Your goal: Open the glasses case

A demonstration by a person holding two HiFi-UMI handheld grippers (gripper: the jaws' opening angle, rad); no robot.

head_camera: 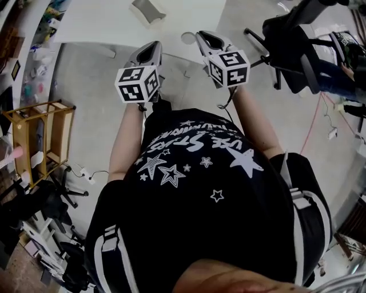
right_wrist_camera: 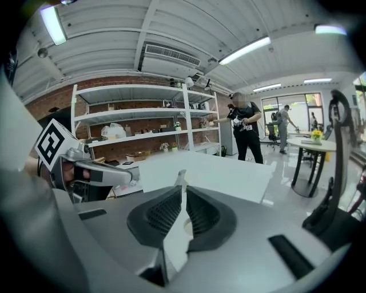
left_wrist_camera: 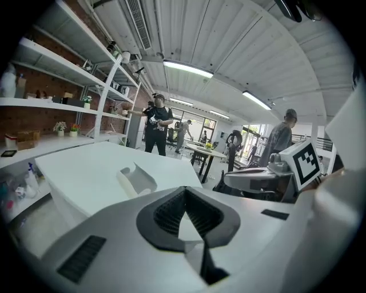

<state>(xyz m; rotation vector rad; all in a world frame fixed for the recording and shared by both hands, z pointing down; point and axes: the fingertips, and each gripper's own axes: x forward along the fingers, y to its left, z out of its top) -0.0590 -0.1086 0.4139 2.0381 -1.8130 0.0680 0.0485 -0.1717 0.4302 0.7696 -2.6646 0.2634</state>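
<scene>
The glasses case (head_camera: pixel 147 10) lies on the white table (head_camera: pixel 103 23), pale grey, its lid standing up. In the left gripper view the case (left_wrist_camera: pixel 136 180) shows beyond the jaws, lying open and apart from them. My left gripper (head_camera: pixel 152 47) is held in front of the person's chest, short of the table edge, shut with nothing between its jaws (left_wrist_camera: pixel 184 190). My right gripper (head_camera: pixel 203 36) is beside it at the same height, its jaws (right_wrist_camera: pixel 182 184) together and holding nothing. Neither gripper touches the case.
A wooden rack (head_camera: pixel 40 137) stands on the floor at the left. A black office chair (head_camera: pixel 294 40) is at the right. Wall shelves (left_wrist_camera: pixel 57 103) run behind the table. People (left_wrist_camera: pixel 157 123) stand farther back, near a round table (right_wrist_camera: pixel 317 146).
</scene>
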